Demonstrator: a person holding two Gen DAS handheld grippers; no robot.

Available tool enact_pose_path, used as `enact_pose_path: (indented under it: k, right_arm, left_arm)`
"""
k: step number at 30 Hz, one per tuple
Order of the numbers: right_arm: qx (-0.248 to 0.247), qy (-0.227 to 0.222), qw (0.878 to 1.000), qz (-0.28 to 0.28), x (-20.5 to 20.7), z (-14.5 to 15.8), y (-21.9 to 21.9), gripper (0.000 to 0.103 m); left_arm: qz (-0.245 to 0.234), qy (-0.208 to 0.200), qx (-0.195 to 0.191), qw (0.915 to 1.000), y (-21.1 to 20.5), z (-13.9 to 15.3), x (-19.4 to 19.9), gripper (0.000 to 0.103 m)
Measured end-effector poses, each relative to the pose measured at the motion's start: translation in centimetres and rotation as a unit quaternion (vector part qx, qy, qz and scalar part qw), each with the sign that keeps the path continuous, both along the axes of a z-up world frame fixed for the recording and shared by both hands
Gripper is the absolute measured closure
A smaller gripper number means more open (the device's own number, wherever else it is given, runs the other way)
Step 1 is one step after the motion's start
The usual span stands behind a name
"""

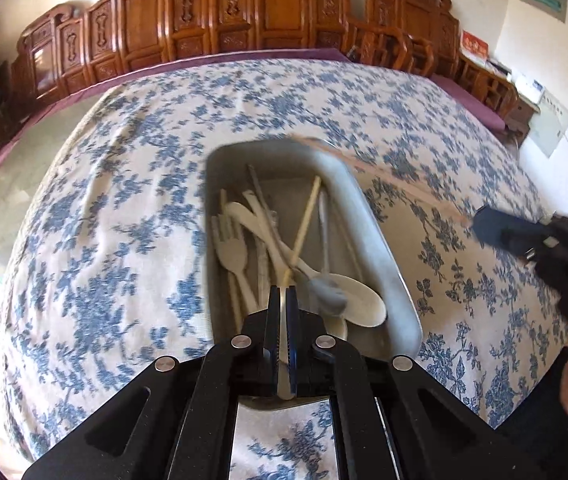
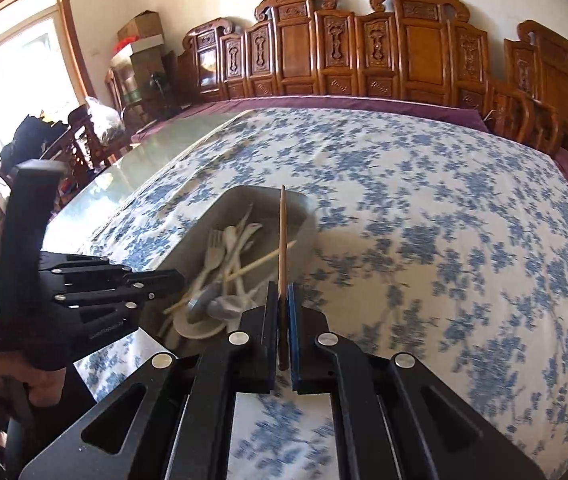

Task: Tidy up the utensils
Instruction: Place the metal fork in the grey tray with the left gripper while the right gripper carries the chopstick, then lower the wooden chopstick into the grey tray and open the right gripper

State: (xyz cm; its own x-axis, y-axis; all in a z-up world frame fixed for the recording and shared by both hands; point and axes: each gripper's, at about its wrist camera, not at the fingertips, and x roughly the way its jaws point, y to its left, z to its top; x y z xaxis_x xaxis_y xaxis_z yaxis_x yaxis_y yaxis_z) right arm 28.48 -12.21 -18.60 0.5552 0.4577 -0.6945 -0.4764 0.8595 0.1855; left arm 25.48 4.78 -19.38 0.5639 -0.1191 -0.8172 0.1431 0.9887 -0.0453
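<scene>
**Both grippers pinching utensils over the tray**

Clearly pressed together, left gripper — pinching a pale utensil handle, probably a spoon's, directly above the near end of the grey tray. Right gripper likewise clamped on a wooden chopstick, held upright just right of the tray. Inside: cream fork, spoons, loose chopsticks, all jumbled. Underneath, blue floral tablecloth; beyond, carved wooden chairs.
</scene>
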Motion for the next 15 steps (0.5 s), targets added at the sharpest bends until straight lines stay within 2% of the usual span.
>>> enact_pose_path:
  k: [7,15]
  right_arm:
    - [-0.026,0.011,1.0,-0.01,0.8,-1.2,4.0,0.097]
    - [-0.037,0.017,0.999,-0.022,1.1,-2.1,5.7,0.097]
  left_arm:
    - [0.022,-0.016,0.0,0.9996,2.5,1.7,-0.6,0.102]
    - [0.037,-0.023,0.0,0.9991,4.2,2.6,-1.0,0.102]
